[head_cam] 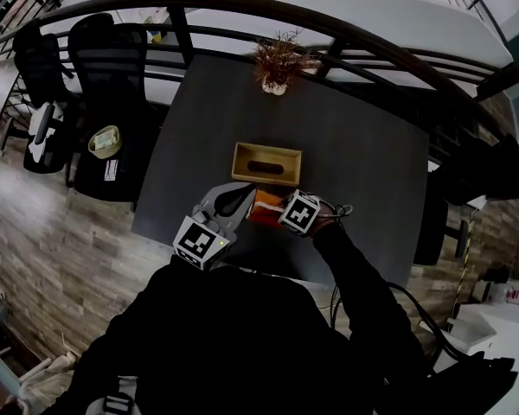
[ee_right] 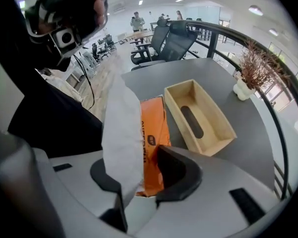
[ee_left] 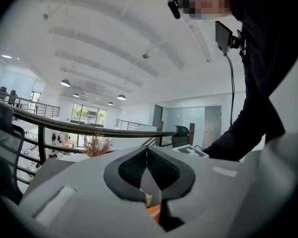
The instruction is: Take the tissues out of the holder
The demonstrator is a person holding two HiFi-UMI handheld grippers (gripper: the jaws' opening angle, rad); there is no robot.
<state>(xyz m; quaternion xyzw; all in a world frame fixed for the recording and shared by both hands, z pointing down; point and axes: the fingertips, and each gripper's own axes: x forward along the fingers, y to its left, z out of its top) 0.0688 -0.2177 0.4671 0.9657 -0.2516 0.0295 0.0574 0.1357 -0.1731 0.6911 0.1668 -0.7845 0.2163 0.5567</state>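
Observation:
The wooden tissue holder (head_cam: 266, 164) (ee_right: 216, 133) lies bottom-up on the dark table (head_cam: 363, 154), and its hollow inside shows only the slot. An orange tissue pack (head_cam: 263, 208) (ee_right: 151, 133) is outside it, near the table's front edge. My right gripper (head_cam: 278, 207) (ee_right: 141, 175) is shut on the near end of this pack. A white tissue (ee_right: 121, 133) stands up from the pack and covers the gripper's left pad. My left gripper (head_cam: 240, 199) (ee_left: 147, 150) is just left of the pack. Its jaws are shut, tips touching, and I see nothing held between them.
A small potted dried plant (head_cam: 277, 63) (ee_right: 249, 66) stands at the table's far edge, beyond the holder. Black office chairs (head_cam: 104, 76) are at the table's left, and a curved railing (head_cam: 389, 54) runs behind it. My own body is close to the table's near edge.

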